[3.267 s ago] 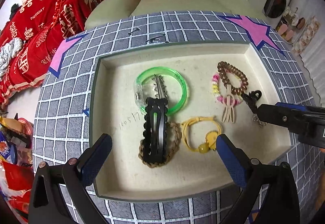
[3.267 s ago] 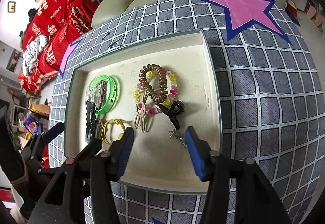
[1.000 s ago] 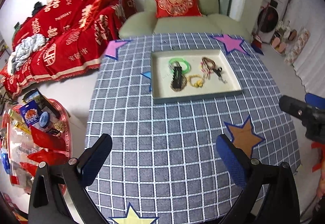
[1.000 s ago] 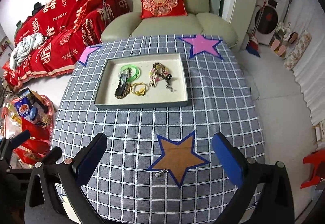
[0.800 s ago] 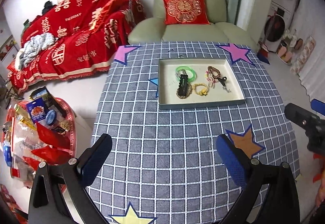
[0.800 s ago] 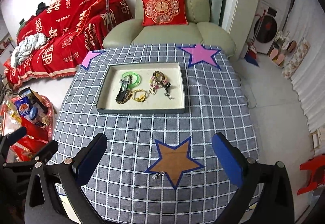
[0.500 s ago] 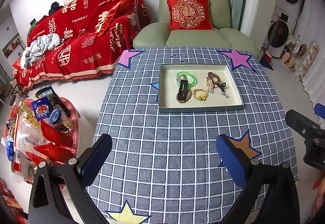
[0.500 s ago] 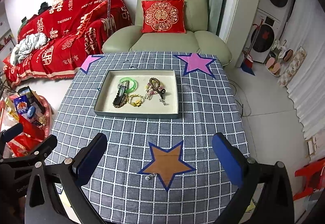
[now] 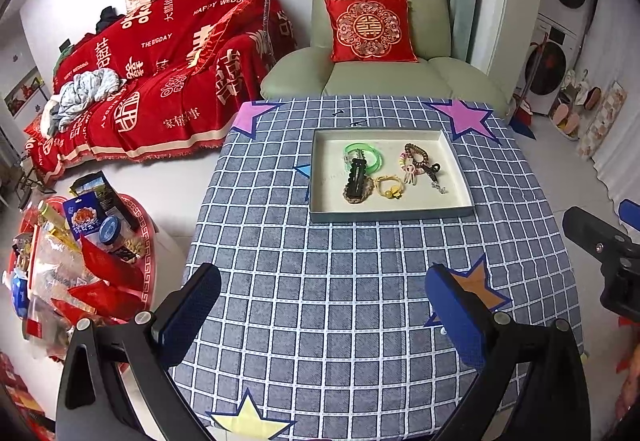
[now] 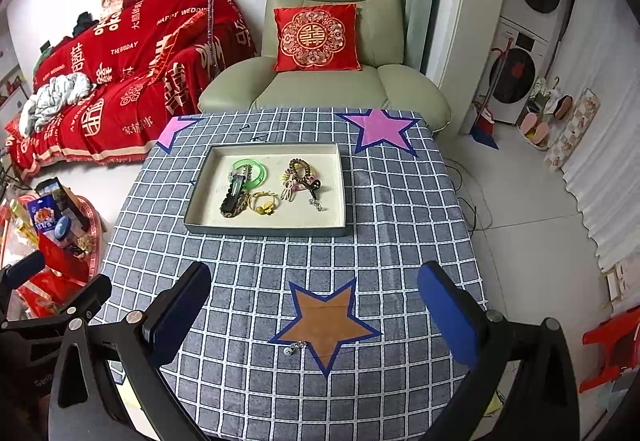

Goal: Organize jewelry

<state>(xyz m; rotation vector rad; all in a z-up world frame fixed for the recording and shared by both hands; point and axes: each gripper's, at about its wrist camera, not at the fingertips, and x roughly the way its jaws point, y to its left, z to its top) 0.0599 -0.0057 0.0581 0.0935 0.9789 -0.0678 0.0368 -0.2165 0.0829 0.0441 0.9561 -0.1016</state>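
Jewelry tray (image 10: 264, 228) sits far ahead; left gripper (image 9: 322, 315) and right gripper (image 10: 314, 311) hover high, jaws spread wide.

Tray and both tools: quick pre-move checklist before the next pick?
1. Left tool open and holding nothing: ok.
2. Right tool open and holding nothing: ok.
3. Tray flat on the checked tablecloth, nothing blocking the approach: ok.
4. All jewelry in the tray: not ok. A small silver piece lies on the cloth at the lower tip of the brown star.
5. Items in the tray separated: not ok. The black hair clip lies across the green bangle and a braided band.
6. What type the silver piece is: cannot tell, too small.
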